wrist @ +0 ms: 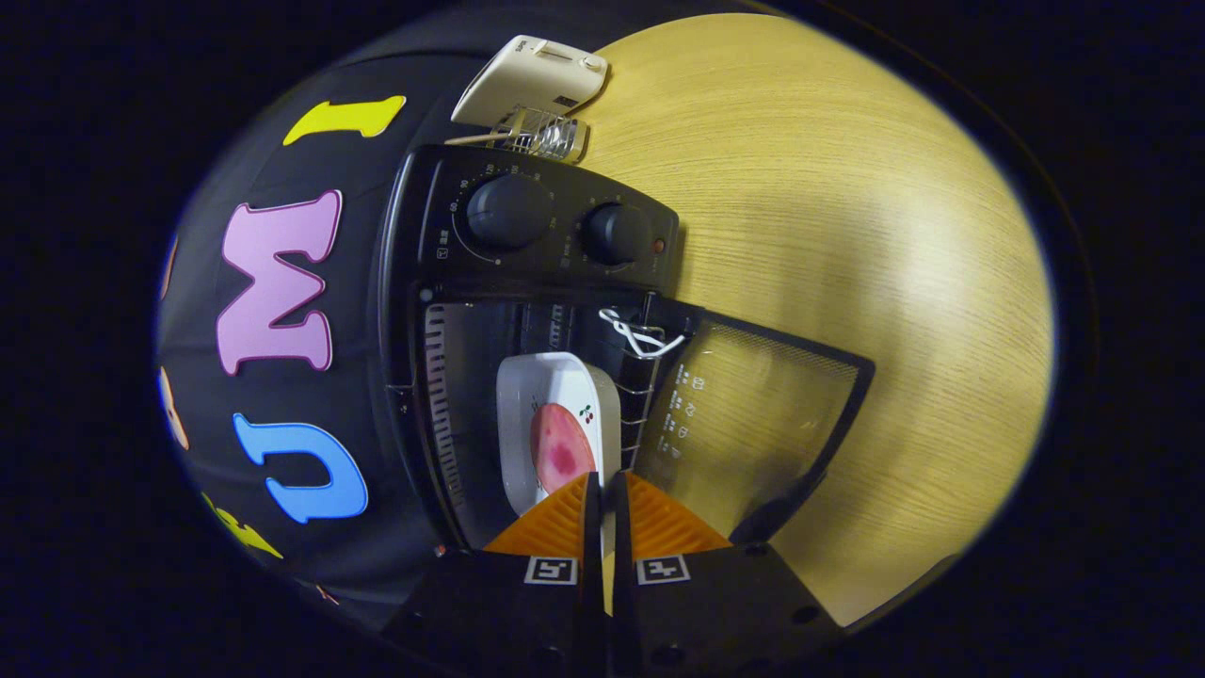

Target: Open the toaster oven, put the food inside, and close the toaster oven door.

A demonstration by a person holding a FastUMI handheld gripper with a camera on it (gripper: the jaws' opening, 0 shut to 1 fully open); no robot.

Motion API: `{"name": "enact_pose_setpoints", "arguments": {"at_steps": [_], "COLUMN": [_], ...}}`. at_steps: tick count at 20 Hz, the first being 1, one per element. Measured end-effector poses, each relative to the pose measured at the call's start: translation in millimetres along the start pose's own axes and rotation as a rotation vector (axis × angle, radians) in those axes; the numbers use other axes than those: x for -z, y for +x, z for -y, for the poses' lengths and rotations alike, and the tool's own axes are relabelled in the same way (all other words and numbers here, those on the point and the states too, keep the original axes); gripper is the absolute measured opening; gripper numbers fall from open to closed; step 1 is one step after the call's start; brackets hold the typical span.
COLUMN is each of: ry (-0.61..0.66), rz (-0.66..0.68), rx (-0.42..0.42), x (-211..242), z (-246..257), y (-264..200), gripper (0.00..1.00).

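— Presently noted at the gripper (603,490): orange ribbed fingers (555,523) drawn close together, only a narrow slit between the pads, pinching the near rim of a white tray (555,386).

— Confirmed as pressing from both sides?

— So it appears; rim edge seen running into the slit, pads tight against it on either side.

— Contents of the tray?

— One piece of pink-red food (562,450), lying just ahead of the fingertips, with a small cherry print on the tray floor beside it.

— Location of the tray?

— Inside the cavity of the black toaster oven (527,282), resting on the wire rack (638,377), far end well into the chamber, near end at the opening.

— Door?

— Glass door (753,424) swung fully open, lying out flat over the wooden table (847,235), white printed symbols on the pane. White cord (638,337) looped at the hinge corner.

— Beyond the cavity?

— Control panel with two round black knobs (508,209) side by side. Past the oven, a cream-coloured appliance (532,80) and a small wire basket (546,137) touching it, both on the table.
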State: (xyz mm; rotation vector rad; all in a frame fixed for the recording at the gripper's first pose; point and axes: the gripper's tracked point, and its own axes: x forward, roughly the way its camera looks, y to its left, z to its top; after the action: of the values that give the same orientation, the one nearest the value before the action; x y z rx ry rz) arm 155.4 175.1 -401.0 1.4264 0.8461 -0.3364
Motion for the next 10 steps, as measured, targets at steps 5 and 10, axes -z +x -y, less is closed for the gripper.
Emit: {"name": "enact_pose_setpoints", "arguments": {"at_steps": [5,10], "ry": [0.041,0.067], "rz": [0.058,0.085], "rx": [0.02,0.098], "x": [-4,-4], "z": [-10,1], "y": [22,34], "gripper": [0.08,0.07]}}
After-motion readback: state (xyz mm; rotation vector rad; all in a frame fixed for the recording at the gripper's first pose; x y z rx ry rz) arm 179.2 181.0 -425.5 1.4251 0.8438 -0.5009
